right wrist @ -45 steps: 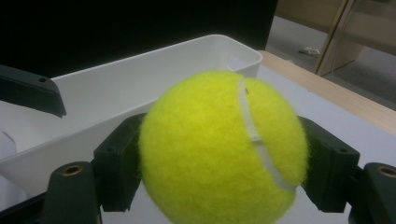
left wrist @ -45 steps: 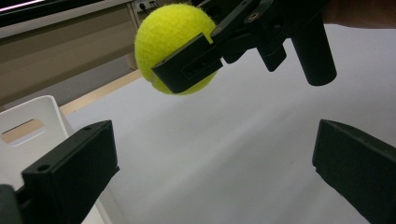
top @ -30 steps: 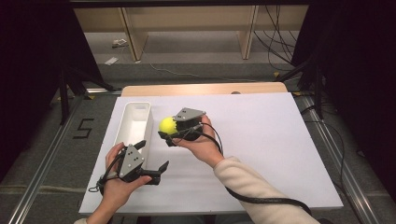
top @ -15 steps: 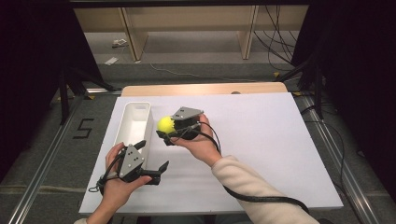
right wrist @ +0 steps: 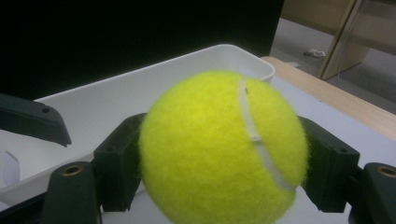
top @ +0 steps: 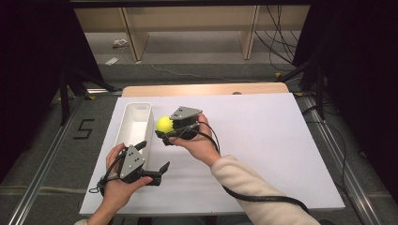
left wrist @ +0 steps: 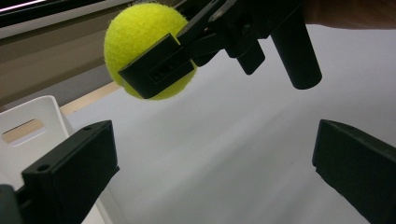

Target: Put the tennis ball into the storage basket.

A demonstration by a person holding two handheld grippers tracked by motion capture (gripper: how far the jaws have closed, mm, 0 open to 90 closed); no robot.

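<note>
Yellow ball [top: 164, 123] pinched in my right gripper [top: 170, 129] | left gripper [top: 155, 165] wide, idle | I'd centre over the bin [top: 134, 108] before releasing.

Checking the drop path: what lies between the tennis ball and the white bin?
Nothing: in the high view, the tennis ball, shut in the right tool, sits just beside the white bin rim, with no object between.
</note>
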